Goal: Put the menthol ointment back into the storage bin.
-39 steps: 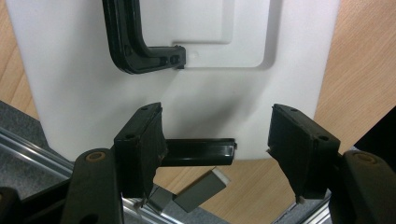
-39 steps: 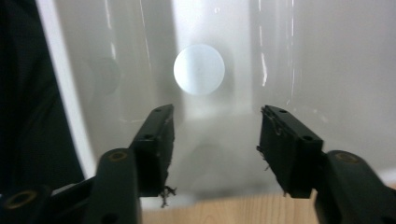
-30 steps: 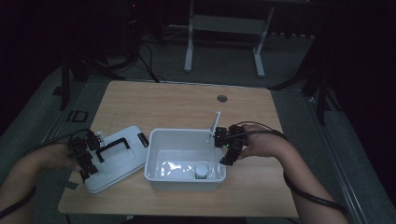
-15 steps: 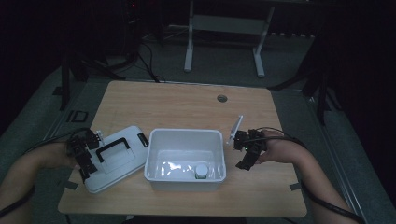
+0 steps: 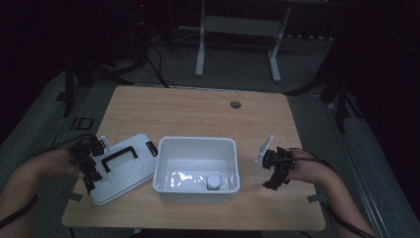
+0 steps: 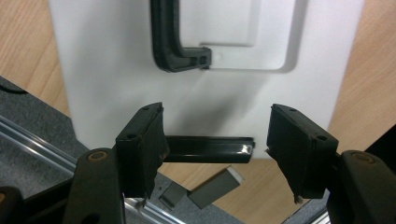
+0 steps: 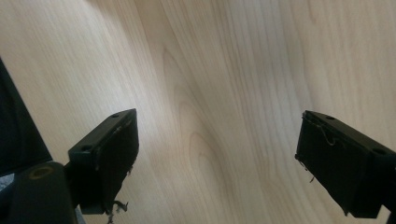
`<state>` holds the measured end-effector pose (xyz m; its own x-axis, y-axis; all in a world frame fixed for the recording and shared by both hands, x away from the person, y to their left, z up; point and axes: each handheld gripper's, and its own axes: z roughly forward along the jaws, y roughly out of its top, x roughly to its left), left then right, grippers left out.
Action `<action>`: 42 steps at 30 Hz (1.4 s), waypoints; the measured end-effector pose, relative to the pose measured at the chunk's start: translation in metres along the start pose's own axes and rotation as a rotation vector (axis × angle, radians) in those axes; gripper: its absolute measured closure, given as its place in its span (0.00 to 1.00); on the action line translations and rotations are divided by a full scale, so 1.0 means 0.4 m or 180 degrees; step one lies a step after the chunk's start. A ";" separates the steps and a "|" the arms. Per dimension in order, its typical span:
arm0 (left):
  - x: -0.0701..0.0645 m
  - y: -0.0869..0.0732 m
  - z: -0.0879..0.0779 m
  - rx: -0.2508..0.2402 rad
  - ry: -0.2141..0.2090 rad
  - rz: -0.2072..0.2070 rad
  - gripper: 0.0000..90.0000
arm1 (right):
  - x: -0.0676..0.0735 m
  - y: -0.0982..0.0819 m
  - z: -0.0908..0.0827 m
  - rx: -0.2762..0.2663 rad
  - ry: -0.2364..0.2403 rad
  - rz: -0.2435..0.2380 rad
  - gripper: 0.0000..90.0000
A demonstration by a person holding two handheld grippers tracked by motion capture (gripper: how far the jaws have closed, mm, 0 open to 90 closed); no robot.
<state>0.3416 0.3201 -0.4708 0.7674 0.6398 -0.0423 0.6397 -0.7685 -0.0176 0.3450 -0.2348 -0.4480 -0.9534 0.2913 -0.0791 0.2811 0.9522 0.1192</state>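
While our right gripper (image 5: 273, 173), its jaws just spread with nothing between them, hangs over the bare surface (image 5: 198, 111), the small jar (image 5: 213, 181) sits in the white bin (image 5: 171, 144); our left gripper (image 5: 88, 161) stands apart, seemingly unclamped, over the lid (image 6: 116, 56), not yet fitted.

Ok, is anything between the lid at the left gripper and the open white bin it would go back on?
Nothing visible: the lid lies flat right beside the bin, with the left gripper at its outer edge. The right gripper, jaws just opened and empty, is over bare table, off the bin's far side.
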 end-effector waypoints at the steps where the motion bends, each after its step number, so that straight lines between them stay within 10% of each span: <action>1: 0.004 0.001 0.000 -0.0001 -0.0006 -0.0002 0.40 | 0.000 -0.007 0.006 0.0024 0.0004 0.0016 0.14; 18: 0.020 0.068 0.021 0.0004 0.0066 0.0061 0.44 | -0.005 -0.052 0.046 0.0045 0.0049 0.0124 0.15; 42: -0.001 0.095 0.053 0.0183 0.0210 0.0150 0.76 | 0.005 -0.073 0.061 0.0045 0.0079 0.0142 0.15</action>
<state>0.3645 0.2904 -0.4927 0.7990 0.6009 0.0215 0.6006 -0.7960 -0.0745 0.3375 -0.2598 -0.4759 -0.9422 0.3313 -0.0494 0.3247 0.9396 0.1079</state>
